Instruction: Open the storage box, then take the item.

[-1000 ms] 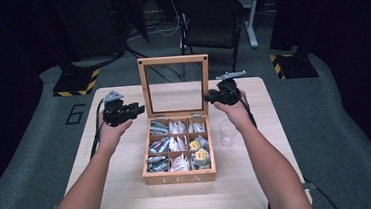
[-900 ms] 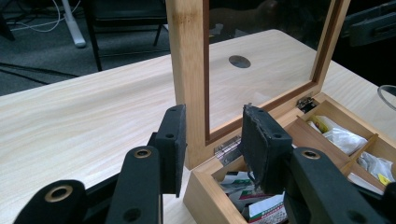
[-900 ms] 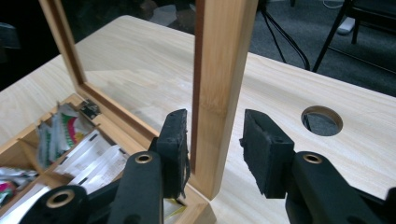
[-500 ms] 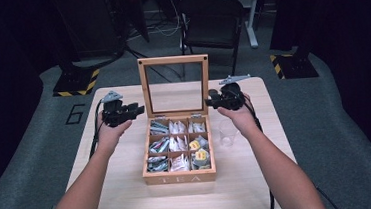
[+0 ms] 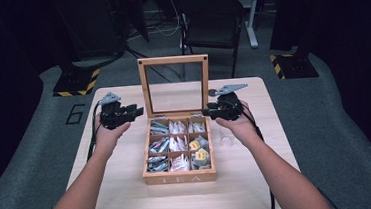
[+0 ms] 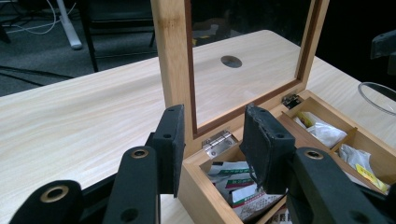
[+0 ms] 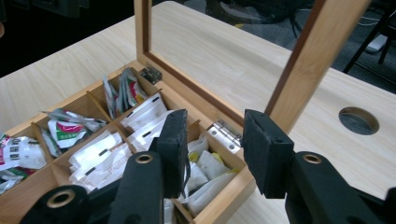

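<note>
An open wooden tea box (image 5: 179, 177) sits mid-table, its glass-paned lid (image 5: 172, 60) standing upright at the back. Its compartments hold tea bags (image 5: 176, 145) in white, green and yellow wrappers. My left gripper (image 5: 136, 111) hovers by the box's back-left corner, pointing right. Its jaws are open and have just been opening slightly; in the left gripper view (image 6: 215, 135) the lid's post and a hinge (image 6: 217, 141) show in the gap, untouched. My right gripper (image 5: 208, 113) is at the back-right corner, pointing left, open and empty (image 7: 215, 140), above the compartments.
A clear glass (image 5: 226, 137) stands on the table just right of the box, under my right wrist. The table has a round cable hole (image 7: 358, 120) behind the lid. A black chair (image 5: 211, 17) stands beyond the far edge.
My right gripper has drawn back from the lid's right edge toward the near side. The left gripper has stayed beside the box's back-left corner.
</note>
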The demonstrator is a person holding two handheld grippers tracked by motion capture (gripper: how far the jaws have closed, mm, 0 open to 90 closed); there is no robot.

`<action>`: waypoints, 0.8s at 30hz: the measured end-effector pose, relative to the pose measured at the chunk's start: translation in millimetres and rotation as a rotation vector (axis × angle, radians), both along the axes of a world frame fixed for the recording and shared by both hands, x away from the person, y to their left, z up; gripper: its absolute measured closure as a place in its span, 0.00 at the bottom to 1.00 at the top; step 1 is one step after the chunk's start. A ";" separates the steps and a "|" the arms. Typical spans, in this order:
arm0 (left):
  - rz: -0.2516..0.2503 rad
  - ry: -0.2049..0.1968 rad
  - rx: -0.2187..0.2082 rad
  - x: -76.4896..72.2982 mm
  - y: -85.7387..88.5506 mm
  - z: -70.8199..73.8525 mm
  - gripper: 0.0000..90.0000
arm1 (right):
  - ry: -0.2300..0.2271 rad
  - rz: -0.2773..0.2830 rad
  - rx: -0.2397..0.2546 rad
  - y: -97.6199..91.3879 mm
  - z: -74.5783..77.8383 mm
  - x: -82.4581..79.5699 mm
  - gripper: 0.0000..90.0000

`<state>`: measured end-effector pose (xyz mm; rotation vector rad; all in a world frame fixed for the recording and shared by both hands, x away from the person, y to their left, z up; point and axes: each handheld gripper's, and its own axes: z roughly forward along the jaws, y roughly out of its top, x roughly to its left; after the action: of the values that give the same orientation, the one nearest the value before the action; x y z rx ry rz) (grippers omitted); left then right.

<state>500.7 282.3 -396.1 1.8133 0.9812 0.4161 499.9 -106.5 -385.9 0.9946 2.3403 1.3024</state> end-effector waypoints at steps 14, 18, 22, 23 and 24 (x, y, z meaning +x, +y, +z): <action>0.009 -0.013 -0.014 -10.9 -1.4 4.1 0.55 | -0.024 0.023 -0.006 7.8 -2.5 -24.8 0.57; 0.004 0.002 -0.002 -12.0 -0.1 2.5 0.50 | -0.023 0.020 0.007 6.8 -3.8 -30.2 0.51; 0.016 0.001 0.006 -16.0 3.0 1.9 0.45 | -0.021 0.027 0.006 6.6 -6.0 -33.3 0.48; 0.011 0.005 0.008 -16.8 3.7 2.0 0.44 | -0.013 0.024 0.005 7.1 -6.9 -34.7 0.48; 0.011 0.005 0.008 -16.8 3.7 2.0 0.44 | -0.014 0.029 -0.002 7.4 -8.0 -35.2 0.48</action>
<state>483.9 286.0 -394.1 1.8178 0.9939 0.4232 464.7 -99.1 -394.0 0.9517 2.3536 1.3127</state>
